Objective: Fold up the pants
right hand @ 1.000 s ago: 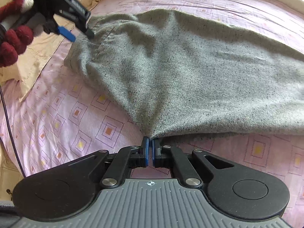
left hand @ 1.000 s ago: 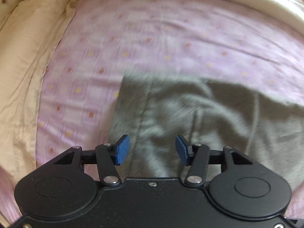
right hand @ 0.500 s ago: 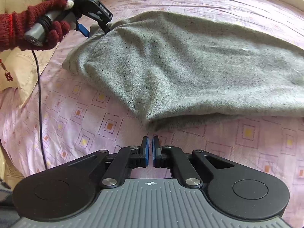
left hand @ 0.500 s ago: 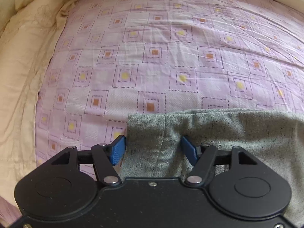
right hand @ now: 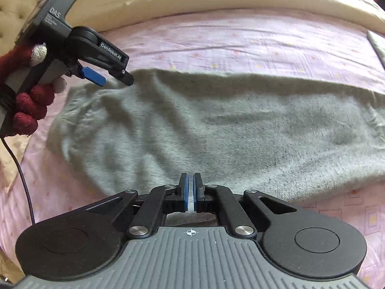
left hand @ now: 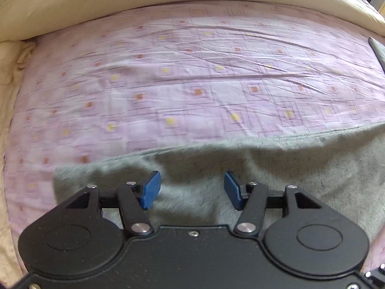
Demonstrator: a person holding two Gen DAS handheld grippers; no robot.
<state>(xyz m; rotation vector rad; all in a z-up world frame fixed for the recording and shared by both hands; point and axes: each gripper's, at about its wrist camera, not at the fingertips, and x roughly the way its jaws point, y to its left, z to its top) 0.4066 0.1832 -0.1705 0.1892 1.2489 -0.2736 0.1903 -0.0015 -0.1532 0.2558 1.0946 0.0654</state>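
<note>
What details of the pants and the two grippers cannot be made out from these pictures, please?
- Pants: waistband, pockets and seams are smeared by motion blur in both views.
- Their right-hand end is cut off by the frame edge in both views.
- Right gripper: the near hem passes under its body; cloth between the near-shut pads cannot be told.
- Left gripper: open above the pants; contact unclear through blur.
- Grey object at the right edge: cropped, unidentifiable.

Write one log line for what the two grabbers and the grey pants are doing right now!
left gripper: open, above grey knit pants | right gripper: shut, empty, at near edge | pants: flat on pink patterned bedsheet
</note>
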